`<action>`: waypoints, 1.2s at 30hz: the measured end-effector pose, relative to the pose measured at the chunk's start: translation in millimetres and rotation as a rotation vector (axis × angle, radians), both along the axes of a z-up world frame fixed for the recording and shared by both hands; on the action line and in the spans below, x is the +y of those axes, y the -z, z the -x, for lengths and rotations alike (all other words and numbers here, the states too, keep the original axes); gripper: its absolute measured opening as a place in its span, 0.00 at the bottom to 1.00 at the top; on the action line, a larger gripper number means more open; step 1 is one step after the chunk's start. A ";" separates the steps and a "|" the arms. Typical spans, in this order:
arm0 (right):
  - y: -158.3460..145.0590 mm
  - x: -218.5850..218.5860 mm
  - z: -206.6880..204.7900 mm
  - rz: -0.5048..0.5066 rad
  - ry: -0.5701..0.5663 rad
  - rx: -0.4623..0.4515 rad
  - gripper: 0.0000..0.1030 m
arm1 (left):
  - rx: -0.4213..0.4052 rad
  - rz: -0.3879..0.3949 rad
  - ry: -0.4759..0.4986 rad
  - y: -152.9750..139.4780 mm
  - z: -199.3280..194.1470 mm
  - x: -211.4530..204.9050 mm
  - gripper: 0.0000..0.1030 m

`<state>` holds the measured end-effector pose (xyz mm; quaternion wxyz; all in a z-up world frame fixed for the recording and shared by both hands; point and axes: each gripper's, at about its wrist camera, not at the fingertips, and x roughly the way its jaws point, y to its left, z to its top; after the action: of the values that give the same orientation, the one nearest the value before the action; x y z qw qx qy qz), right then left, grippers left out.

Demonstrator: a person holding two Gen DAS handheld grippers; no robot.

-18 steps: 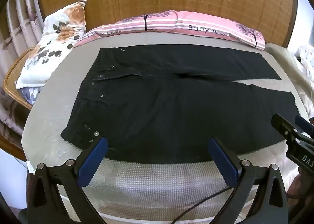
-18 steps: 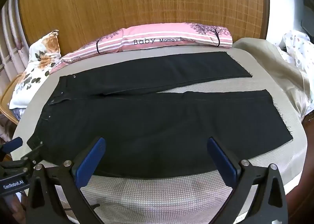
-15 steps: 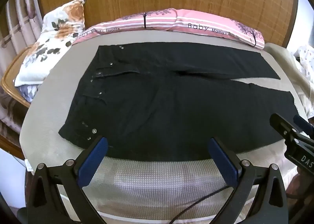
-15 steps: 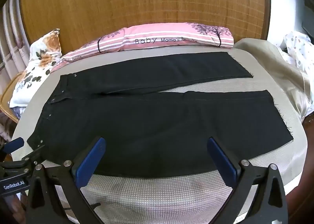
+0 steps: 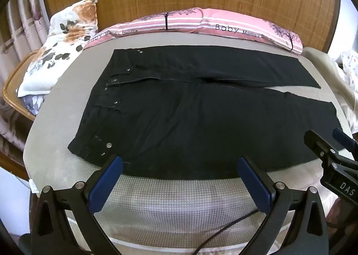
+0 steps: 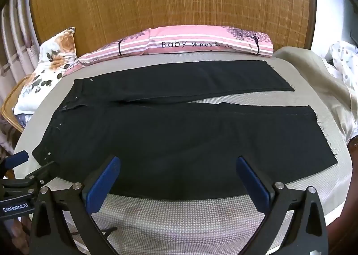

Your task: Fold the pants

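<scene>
Both tools stand wide, nothing between their blue pads: the left tool (image 5: pixel 180 179) hangs over the near edge of the bed (image 5: pixel 179 205) by the waistband end, and the right tool (image 6: pixel 177 179) hangs over the same edge further toward the hems. Neither touches cloth.

Black pants (image 5: pixel 201 121) lie flat and spread across the bed, waistband (image 5: pixel 105 107) to the left, both legs running off to the right. The far leg (image 6: pixel 190 80) and the near leg (image 6: pixel 212 143) part toward the hems, so a strip of the bedcover shows between them. A pink striped pillow (image 6: pixel 190 42) lies along the far side and a floral pillow (image 5: pixel 62 38) sits at the left corner.

Judging from this, no fold has been made yet; the work is at its opening approach. The likely first fold lays one leg over the other lengthwise. That calls for each tool to come down on the near edge, one at the waistband corner and one near the hem, pinch only that leg's layers, then lift and carry them together so the cloth does not sag or twist between the two grips.
</scene>
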<state>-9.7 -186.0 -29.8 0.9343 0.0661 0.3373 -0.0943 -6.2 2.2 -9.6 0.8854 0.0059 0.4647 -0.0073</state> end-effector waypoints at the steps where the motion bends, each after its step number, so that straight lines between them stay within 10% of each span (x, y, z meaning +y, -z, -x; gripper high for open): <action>1: 0.6 0.6 -0.1 0.006 0.001 0.000 1.00 | 0.003 0.001 -0.001 0.3 -0.1 0.2 0.99; 36: 2.2 1.1 -1.3 0.012 -0.003 0.003 1.00 | 0.020 -0.013 -0.006 11.7 -0.4 6.2 0.99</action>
<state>-8.4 -184.9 -31.9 0.9343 0.0601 0.3384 -0.0949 -5.8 8.3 -21.3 0.8808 0.0105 0.4734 -0.0017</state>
